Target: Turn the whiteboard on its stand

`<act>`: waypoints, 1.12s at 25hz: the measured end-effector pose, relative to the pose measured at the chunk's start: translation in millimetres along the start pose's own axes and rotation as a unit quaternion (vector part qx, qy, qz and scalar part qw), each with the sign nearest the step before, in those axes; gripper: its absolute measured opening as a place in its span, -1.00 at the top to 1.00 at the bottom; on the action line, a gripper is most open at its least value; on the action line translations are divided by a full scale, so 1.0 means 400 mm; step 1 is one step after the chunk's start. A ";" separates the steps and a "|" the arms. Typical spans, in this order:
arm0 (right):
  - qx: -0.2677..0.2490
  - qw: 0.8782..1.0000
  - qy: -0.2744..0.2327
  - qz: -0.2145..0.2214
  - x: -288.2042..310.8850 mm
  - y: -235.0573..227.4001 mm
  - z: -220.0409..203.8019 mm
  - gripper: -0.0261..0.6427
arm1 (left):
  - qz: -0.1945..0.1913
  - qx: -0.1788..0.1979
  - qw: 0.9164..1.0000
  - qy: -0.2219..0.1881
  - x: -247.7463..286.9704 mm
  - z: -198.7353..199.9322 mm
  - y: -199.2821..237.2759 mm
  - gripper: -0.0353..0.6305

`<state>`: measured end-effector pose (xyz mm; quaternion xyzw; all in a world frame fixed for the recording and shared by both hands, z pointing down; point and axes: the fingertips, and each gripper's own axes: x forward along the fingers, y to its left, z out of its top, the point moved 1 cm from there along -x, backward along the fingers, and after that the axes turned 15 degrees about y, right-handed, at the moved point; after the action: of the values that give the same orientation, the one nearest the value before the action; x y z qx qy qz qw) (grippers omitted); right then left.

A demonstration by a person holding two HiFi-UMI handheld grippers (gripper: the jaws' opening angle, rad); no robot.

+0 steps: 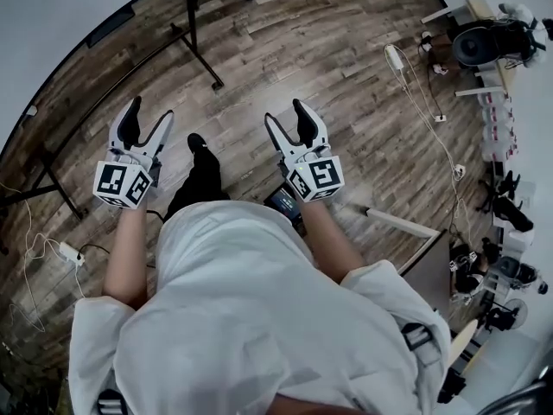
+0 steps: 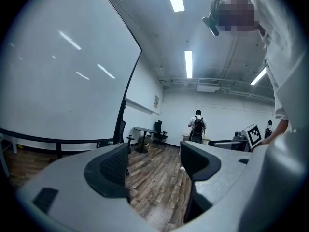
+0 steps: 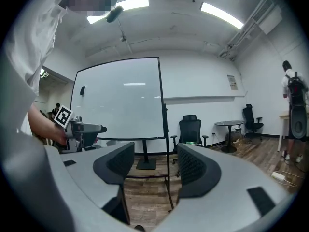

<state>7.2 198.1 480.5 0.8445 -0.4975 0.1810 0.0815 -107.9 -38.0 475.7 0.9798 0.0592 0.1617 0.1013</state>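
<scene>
The whiteboard (image 1: 60,24) stands on a black wheeled stand (image 1: 203,59) at the upper left of the head view. In the left gripper view the whiteboard (image 2: 63,66) fills the left side, close by. From the right gripper view the whiteboard (image 3: 118,100) is further off, straight ahead, with its black frame edge behind the jaws. My left gripper (image 1: 149,115) and right gripper (image 1: 285,113) are held out side by side above the wood floor, apart from the board. Both stand open with nothing between their jaws, as seen at the left gripper (image 2: 154,161) and the right gripper (image 3: 154,166).
A black office chair (image 3: 190,127) and a small round table (image 3: 229,124) stand right of the board. A person with a backpack (image 3: 294,110) is at the far right. Cables and a power strip (image 1: 69,251) lie on the floor at left; a white cable (image 1: 423,102) and equipment clutter at right.
</scene>
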 end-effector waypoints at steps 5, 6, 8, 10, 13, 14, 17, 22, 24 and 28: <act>-0.015 1.000 0.010 0.010 0.154 -0.065 0.067 0.10 | 0.004 -0.002 1.000 -0.010 0.105 0.044 0.104 -0.08; -0.017 1.000 0.010 0.012 0.193 -0.077 0.087 0.10 | 0.008 0.002 1.000 -0.009 0.125 0.053 0.131 -0.08; -0.021 1.000 0.009 0.018 0.269 -0.094 0.136 0.11 | 0.020 0.006 1.000 -0.007 0.158 0.074 0.193 -0.08; -0.028 0.999 0.006 0.029 0.346 -0.103 0.189 0.11 | 0.032 0.003 0.999 -0.010 0.179 0.102 0.255 -0.08; -0.043 0.998 0.002 0.049 0.464 -0.113 0.269 0.11 | 0.050 0.002 0.999 -0.017 0.207 0.151 0.345 -0.08; -0.048 0.997 0.000 0.055 0.500 -0.114 0.294 0.11 | 0.057 0.003 0.998 -0.019 0.214 0.166 0.375 -0.08; -0.062 0.995 -0.012 0.072 0.598 -0.112 0.365 0.11 | 0.082 0.008 0.996 -0.023 0.224 0.198 0.466 -0.08; -0.079 0.992 -0.030 0.096 0.723 -0.131 0.457 0.10 | 0.127 -0.008 0.991 -0.039 0.216 0.236 0.568 -0.08; -0.082 0.990 -0.030 0.108 0.766 -0.146 0.479 0.10 | 0.146 -0.016 0.988 -0.045 0.209 0.246 0.589 -0.08; -0.084 0.987 -0.030 0.134 0.846 -0.174 0.507 0.10 | 0.187 -0.033 0.981 -0.049 0.193 0.245 0.616 -0.08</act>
<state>261.8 -106.4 427.5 0.7652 -0.6220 0.1223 0.1122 17.6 -283.7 461.9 0.9764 -0.1352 0.1317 0.1046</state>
